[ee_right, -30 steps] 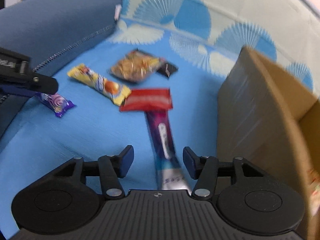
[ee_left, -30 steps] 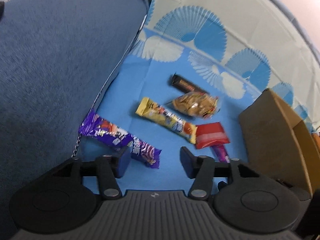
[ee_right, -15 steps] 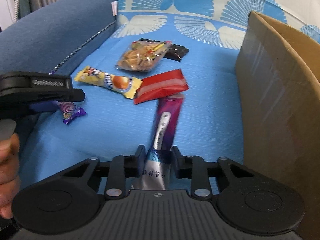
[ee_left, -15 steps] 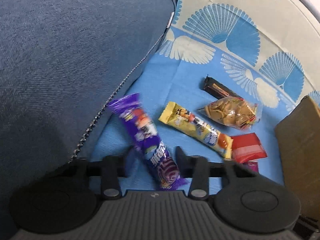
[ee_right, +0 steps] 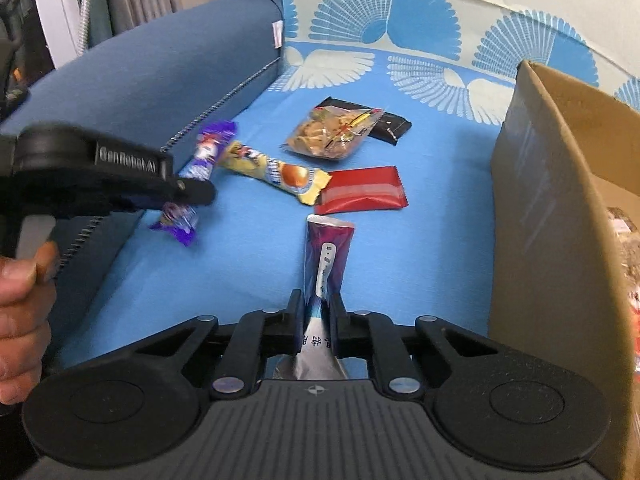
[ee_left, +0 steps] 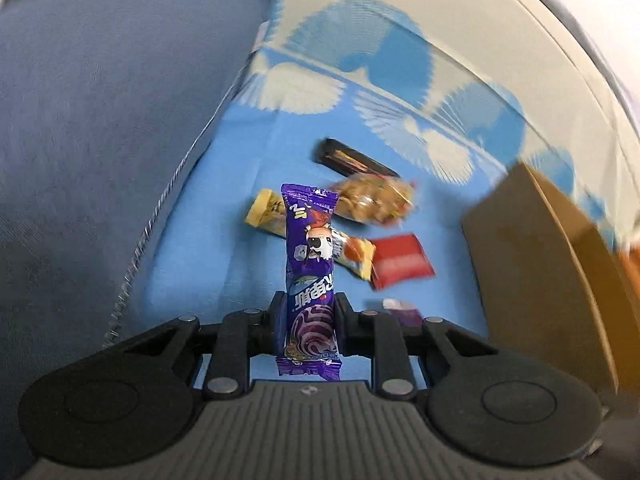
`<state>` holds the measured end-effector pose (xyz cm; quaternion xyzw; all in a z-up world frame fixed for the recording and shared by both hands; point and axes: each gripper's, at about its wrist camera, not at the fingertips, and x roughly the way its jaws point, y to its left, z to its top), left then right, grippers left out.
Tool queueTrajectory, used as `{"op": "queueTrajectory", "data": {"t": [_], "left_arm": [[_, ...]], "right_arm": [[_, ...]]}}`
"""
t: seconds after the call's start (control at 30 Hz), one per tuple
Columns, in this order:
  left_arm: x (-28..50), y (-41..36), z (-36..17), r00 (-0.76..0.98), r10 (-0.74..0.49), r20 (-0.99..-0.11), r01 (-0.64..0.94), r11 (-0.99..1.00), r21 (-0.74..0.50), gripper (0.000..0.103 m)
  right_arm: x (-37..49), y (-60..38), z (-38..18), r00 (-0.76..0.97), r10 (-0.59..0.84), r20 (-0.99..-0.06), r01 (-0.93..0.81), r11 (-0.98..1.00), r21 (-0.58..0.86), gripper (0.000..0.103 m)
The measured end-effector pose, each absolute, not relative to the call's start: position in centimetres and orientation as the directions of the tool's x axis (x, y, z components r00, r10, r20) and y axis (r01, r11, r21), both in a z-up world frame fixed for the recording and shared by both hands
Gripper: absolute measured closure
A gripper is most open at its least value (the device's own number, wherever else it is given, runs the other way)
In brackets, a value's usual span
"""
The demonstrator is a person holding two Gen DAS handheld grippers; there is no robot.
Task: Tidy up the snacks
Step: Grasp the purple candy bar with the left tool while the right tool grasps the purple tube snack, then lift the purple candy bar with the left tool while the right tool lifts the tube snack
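The left gripper (ee_left: pixel 307 326) has just closed on a purple foil snack bar (ee_left: pixel 310 264); the right gripper (ee_right: pixel 316 322) on a maroon-and-silver stick sachet (ee_right: pixel 326 258), both left of the brown cardboard box (ee_right: pixel 556 216). Gripped near their ends, the slick wrappers may slip out before reaching that box.

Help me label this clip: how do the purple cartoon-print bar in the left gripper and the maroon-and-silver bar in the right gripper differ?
The purple cartoon bar is wider and brightly printed; the maroon-and-silver bar is slimmer, with a plain white text strip. The purple bar fills the left gripper with its jaws set wider; the maroon bar sits in the right gripper with its jaws nearly together. Both are sealed, pinched near one end, pointing forward over the blue cloth.
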<state>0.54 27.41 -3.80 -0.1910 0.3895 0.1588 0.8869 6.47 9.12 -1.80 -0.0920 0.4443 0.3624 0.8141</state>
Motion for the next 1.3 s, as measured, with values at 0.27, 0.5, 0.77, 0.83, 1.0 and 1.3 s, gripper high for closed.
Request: {"op": "queueTrajectory", "data": {"t": [0.27,0.5,0.77,0.83,1.0,1.3], "left_arm": [[-1.0,25.5,-4.7,0.558,-0.046,-0.828,-0.247,0.944,-0.219,0.077],[-1.2,24.5,-5.0,0.541,-0.038,-0.840,-0.233,0.953,-0.194,0.077],[-0.2,23.5,-6.4,0.449,-0.023,-0.893,-0.194,0.973,-0.122,0.077],[-0.1,23.6,-6.5,0.447,-0.024,-0.894,-0.193,0.973,-0.123,0.077],[0.1,23.5,-6.7,0.438,-0.024,-0.899,-0.191,0.974,-0.119,0.077],[0.5,23.3,-7.1,0.418,-0.014,-0.908,-0.185,0.978,-0.100,0.077]], "right_arm": [[3.2,6.1,0.7,0.294,0.535,-0.792,-0.687,0.695,0.214,0.090],[2.1,5.8,-1.2,0.282,0.496,-0.821,-0.659,0.722,0.210,0.090],[2.0,5.4,-2.4,0.239,0.472,-0.849,-0.634,0.738,0.232,0.089],[2.1,5.6,-2.6,0.239,0.463,-0.854,-0.636,0.739,0.223,0.088],[2.4,5.6,-2.8,0.231,0.462,-0.856,-0.637,0.737,0.226,0.088],[2.5,6.0,-3.4,0.215,0.450,-0.867,-0.645,0.732,0.220,0.084]]}}
